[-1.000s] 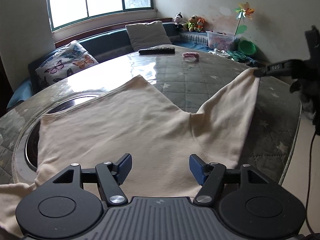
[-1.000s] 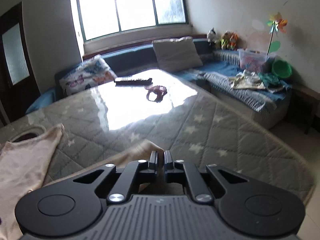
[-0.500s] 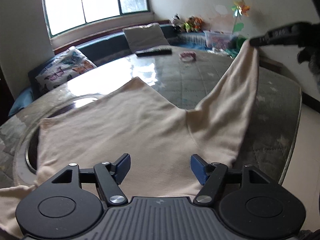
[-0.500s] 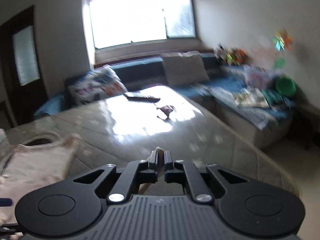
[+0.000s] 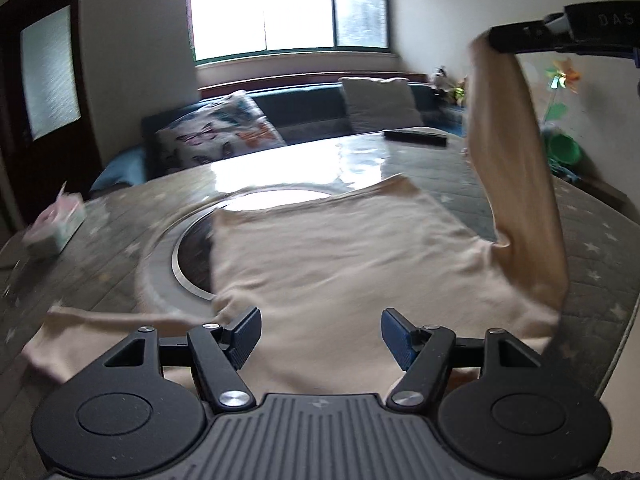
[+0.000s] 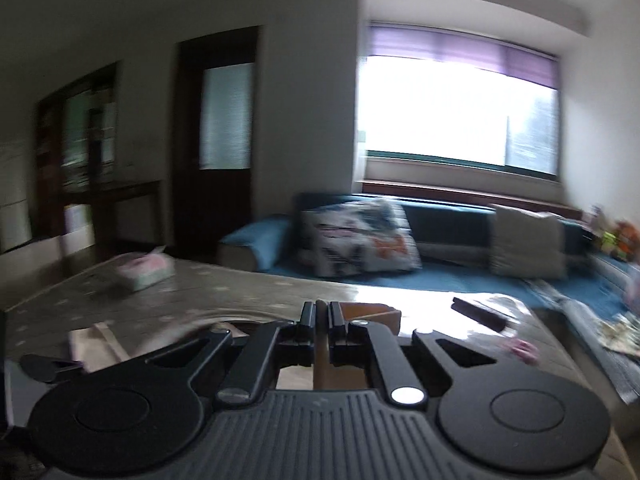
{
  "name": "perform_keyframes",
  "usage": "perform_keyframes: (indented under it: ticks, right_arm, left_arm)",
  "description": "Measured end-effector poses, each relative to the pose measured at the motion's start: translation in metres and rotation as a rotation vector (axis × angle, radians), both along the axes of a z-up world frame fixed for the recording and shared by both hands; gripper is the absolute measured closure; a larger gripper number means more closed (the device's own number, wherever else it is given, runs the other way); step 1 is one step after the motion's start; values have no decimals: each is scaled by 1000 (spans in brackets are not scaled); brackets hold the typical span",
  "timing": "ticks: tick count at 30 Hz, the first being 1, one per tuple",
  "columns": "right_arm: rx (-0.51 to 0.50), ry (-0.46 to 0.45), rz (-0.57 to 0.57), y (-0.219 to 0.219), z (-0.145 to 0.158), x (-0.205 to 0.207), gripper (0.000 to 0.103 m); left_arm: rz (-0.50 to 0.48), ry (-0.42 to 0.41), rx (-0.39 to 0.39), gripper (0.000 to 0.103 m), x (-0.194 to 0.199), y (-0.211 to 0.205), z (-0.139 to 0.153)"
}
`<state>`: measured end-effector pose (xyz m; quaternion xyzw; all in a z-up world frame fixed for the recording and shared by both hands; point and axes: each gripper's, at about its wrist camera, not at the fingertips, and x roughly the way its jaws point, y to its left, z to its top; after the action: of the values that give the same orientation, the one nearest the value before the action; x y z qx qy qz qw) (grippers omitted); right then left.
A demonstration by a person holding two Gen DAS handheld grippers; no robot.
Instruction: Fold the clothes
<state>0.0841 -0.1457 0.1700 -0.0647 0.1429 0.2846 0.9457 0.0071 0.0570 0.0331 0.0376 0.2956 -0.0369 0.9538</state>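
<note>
A cream long-sleeved shirt [image 5: 340, 264] lies flat on the round table [image 5: 120, 240]. My left gripper [image 5: 318, 330] is open and empty, just above the shirt's near edge. My right gripper [image 6: 320, 310] is shut on the cuff of the shirt's right sleeve [image 5: 516, 184], with cream cloth [image 6: 322, 360] pinched between its jaws. In the left wrist view it [image 5: 492, 38] holds the sleeve high above the table's right side. The left sleeve [image 5: 100, 324] lies flat at the near left.
A tissue box [image 5: 54, 224] sits at the table's left, also in the right wrist view [image 6: 142, 270]. A remote [image 5: 414, 138] and a small pink object [image 6: 520, 348] lie at the far side. A round inset ring [image 5: 188, 256] is under the shirt. A sofa with cushions [image 5: 224, 140] stands behind.
My right gripper has lifted the sleeve cuff from the table's right edge high into the air and swung leftward. My left gripper has turned left, staying open over the shirt.
</note>
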Motion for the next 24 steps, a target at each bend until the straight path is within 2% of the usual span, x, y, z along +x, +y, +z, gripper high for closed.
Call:
perform_keyframes:
  ticks: [4,7,10,15,18,24]
  right_arm:
    - [-38,34,114,49,-12,-4,98]
    - [-68,97,183,78,-31,-5,98]
    - [-78,147,238,91,-40,-4,92]
    - [-88,135,234,75,-34,-6,83]
    - [-125,140,197,55,-36,-3,82]
    - [-232,259,155,15,-70,3,82]
  left_arm:
    - [29,17,-18,34,-11,14,-6]
    - [45,30,-22,34,-15,18,-10]
    - [57,34,-24,34,-18,23,-11]
    - [60,30,-26,35,-18,23,-8]
    - [50,25,-26,35,-17,20,-6]
    - [43,34,-44,38,-6,19,-7]
